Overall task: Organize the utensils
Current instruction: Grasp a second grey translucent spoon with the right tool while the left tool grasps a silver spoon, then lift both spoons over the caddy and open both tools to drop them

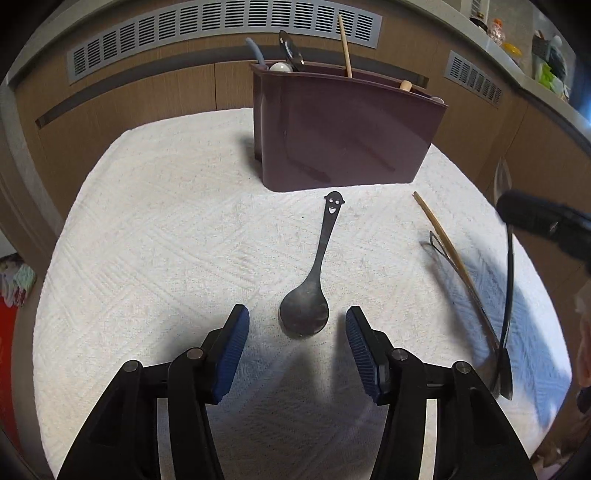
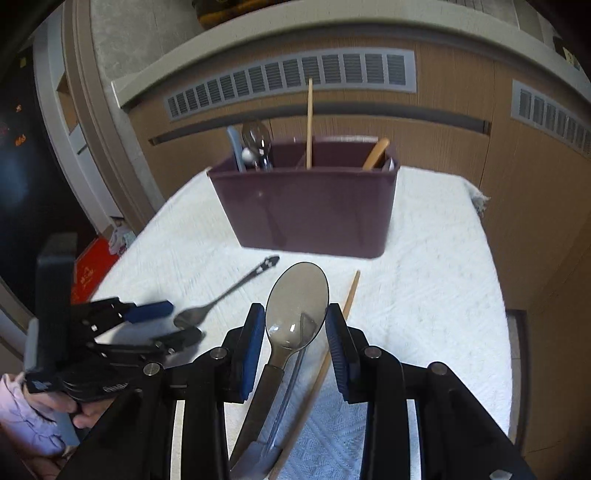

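A dark metal spoon [image 1: 308, 299] with a smiley-face handle end lies on the white towel [image 1: 166, 229], its bowl just ahead of and between the fingers of my open left gripper [image 1: 297, 325]. It also shows in the right wrist view [image 2: 221, 299]. My right gripper [image 2: 295, 325] is shut on a clear grey plastic spoon [image 2: 297, 310], held bowl-forward above the towel; its handle end is hidden. In the left wrist view that spoon [image 1: 508, 280] hangs from the right gripper at the right. The maroon utensil holder [image 1: 343, 125] [image 2: 306, 206] stands at the back, holding several utensils.
A wooden chopstick [image 1: 448, 251] [image 2: 332, 347] and a knife [image 2: 258, 406] lie on the towel at the right; metal tongs-like piece [image 1: 437, 243] beside them. Wooden cabinets with vents [image 1: 221, 26] stand behind. The towel's edge drops off at the left.
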`<act>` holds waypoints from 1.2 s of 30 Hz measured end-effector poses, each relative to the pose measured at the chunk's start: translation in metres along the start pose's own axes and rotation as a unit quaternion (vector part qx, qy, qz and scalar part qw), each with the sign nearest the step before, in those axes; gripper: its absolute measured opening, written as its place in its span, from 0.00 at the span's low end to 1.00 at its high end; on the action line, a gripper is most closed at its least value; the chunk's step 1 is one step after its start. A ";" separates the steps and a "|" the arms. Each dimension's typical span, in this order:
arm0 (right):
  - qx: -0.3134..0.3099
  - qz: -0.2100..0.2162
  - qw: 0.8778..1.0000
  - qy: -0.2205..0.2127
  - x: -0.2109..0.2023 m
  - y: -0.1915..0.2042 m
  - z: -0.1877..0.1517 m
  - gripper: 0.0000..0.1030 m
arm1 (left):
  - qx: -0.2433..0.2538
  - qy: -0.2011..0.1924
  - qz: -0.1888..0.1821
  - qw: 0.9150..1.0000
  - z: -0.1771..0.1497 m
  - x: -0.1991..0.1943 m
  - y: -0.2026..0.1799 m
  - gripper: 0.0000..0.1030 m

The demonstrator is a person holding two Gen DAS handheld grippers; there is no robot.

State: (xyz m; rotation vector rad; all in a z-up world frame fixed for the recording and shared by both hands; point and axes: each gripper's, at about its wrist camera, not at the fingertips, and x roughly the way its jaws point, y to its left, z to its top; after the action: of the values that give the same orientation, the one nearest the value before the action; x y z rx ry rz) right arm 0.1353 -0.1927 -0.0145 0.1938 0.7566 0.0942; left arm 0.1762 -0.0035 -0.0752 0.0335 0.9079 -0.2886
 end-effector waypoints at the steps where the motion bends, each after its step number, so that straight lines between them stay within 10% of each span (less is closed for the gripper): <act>1: -0.001 -0.001 1.000 -0.007 -0.003 0.001 0.002 0.30 | 0.010 -0.004 0.012 1.000 0.000 0.002 -0.003 0.45; 4: 0.002 -0.003 1.000 -0.018 -0.007 0.002 0.007 0.30 | 0.024 -0.014 0.024 0.999 0.001 0.004 -0.007 0.29; 19: -0.005 -0.012 0.999 -0.038 -0.016 0.004 0.007 0.30 | 0.015 -0.156 0.027 0.987 0.036 -0.088 0.000 0.29; 36: -0.033 -0.017 0.996 -0.079 -0.045 0.015 0.019 0.30 | 0.026 -0.178 0.010 0.984 0.046 -0.117 -0.016 0.29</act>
State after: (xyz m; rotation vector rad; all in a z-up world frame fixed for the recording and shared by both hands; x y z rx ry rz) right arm 0.1153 -0.1878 0.0320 0.1241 0.5972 0.0705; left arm 0.1402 0.0018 0.0460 0.0386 0.5440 -0.2888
